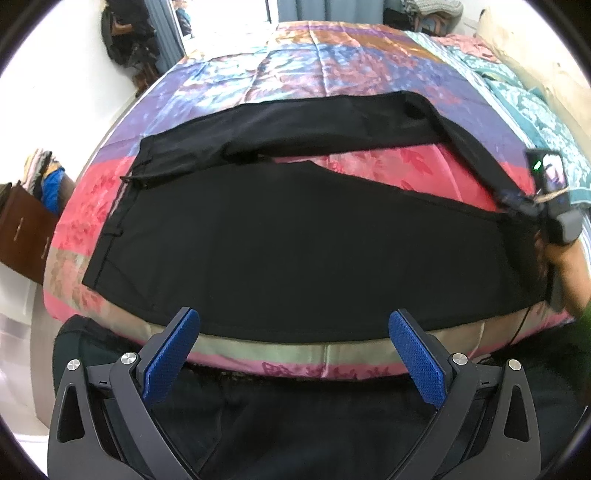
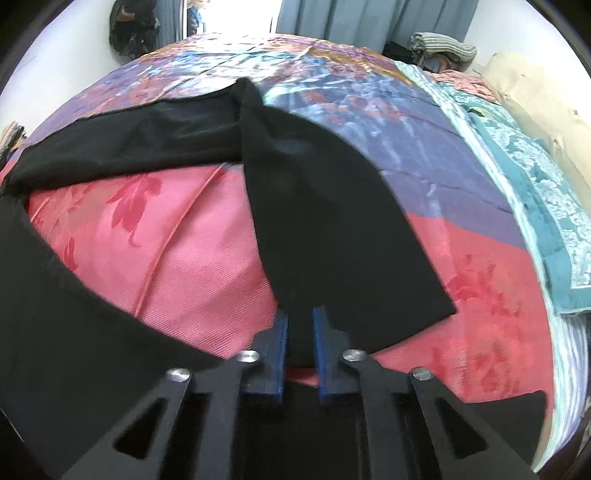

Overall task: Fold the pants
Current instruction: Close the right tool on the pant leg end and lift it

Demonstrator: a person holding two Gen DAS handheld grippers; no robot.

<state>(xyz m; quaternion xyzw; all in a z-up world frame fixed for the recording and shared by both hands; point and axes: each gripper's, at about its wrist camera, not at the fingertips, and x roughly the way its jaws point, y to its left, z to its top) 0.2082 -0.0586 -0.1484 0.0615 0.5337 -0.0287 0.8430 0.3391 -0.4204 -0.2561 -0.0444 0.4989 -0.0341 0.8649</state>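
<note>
Black pants point(image 1: 295, 240) lie spread across a colourful bedspread point(image 1: 369, 66), waistband at the left. The near leg lies flat along the bed's front edge. My left gripper point(image 1: 293, 315) hovers open just above that front edge, with nothing between its blue pads. The far leg point(image 2: 325, 221) bends back at the right and runs down to my right gripper point(image 2: 300, 314), whose blue pads are shut on its hem end. In the left wrist view the right gripper point(image 1: 517, 201) shows at the right edge, holding that leg slightly lifted.
A teal patterned blanket point(image 1: 535, 110) and a cream pillow point(image 1: 535, 48) lie along the bed's right side. A brown wooden drawer unit point(image 1: 26, 229) stands left of the bed. Dark bags point(image 1: 125, 33) hang on the far wall. Pink bedspread point(image 2: 147, 240) shows between the legs.
</note>
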